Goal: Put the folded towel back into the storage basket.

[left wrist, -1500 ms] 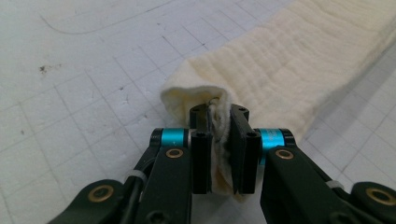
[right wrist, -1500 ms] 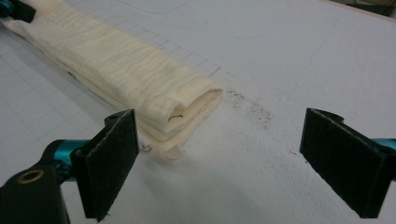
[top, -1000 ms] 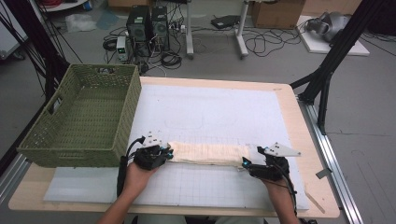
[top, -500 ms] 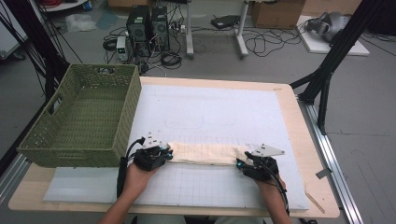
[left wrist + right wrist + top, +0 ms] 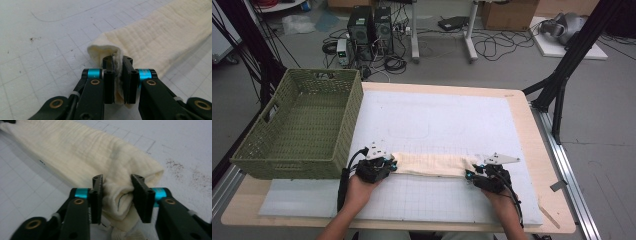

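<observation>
- A folded cream cloth (image 5: 432, 164) lies as a long strip across the near part of the white mat (image 5: 437, 120) on the desk (image 5: 532, 150), stretched from about 9 o'clock to 3 o'clock between the two hands.
- The left tool (image 5: 382, 166) sits at the strip's 9 o'clock end. In the left gripper view, its jaws are pressed tight on a thin fold of the cloth (image 5: 160, 37), which bulges in a small loop just past the pads.
- The right tool (image 5: 477, 172) sits at the 3 o'clock end. Its jaws have just been closing; in the right gripper view a bunched corner of the cloth (image 5: 75, 147) fills the gap between them and both pads touch it, so it is pinching the cloth.
- The strip lies flat on the mat between the tools.
- A green woven basket (image 5: 277, 150) stands on the desk at 10 o'clock from the left tool, just beside it.
- A left hand (image 5: 357, 192) and a right hand (image 5: 502, 202) hold the tools from 6 o'clock.
</observation>
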`<state>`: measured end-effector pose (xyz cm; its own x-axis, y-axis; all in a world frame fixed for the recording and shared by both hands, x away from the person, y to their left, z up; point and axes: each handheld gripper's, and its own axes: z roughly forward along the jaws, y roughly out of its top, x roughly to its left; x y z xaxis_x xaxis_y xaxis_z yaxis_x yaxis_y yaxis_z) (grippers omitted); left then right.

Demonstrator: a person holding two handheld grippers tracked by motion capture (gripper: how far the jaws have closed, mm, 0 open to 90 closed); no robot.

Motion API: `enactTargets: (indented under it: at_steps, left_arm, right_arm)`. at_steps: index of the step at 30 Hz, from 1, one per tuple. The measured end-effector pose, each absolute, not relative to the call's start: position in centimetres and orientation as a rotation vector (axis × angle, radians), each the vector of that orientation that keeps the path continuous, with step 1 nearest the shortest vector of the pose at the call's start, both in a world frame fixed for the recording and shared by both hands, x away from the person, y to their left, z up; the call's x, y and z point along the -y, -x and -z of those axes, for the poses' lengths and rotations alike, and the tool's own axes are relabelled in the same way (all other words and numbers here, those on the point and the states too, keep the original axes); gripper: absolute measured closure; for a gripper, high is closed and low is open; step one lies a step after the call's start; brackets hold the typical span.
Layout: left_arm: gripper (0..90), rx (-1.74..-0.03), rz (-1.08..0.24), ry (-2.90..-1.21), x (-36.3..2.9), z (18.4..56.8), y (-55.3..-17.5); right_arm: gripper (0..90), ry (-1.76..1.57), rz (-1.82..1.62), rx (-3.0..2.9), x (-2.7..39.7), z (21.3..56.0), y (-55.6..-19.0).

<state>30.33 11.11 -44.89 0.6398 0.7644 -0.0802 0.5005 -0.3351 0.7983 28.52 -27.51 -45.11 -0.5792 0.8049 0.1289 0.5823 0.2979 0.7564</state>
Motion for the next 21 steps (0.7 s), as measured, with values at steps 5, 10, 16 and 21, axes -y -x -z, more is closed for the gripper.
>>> enactTargets:
  at_steps: [5,10,16,21]
  left_arm:
    - [81.7,-0.986,-0.403,-2.012,-11.1,44.8,-30.3]
    - [82.0,-0.969,-0.416,-1.976,-11.2,44.1,-30.0]
    - [82.1,-0.941,-0.423,-1.937,-11.4,43.1,-29.7]
    - [82.1,-0.924,-0.431,-1.902,-11.6,42.2,-29.5]
  right_arm:
    - [79.9,-1.234,-1.158,-2.316,27.3,45.0,-28.4]
    - [81.2,-1.216,-1.130,-2.316,27.1,44.6,-28.4]
    - [81.3,-1.210,-1.167,-2.284,27.6,43.8,-28.3]
    - [81.3,-1.205,-1.187,-2.267,27.7,43.1,-28.2]
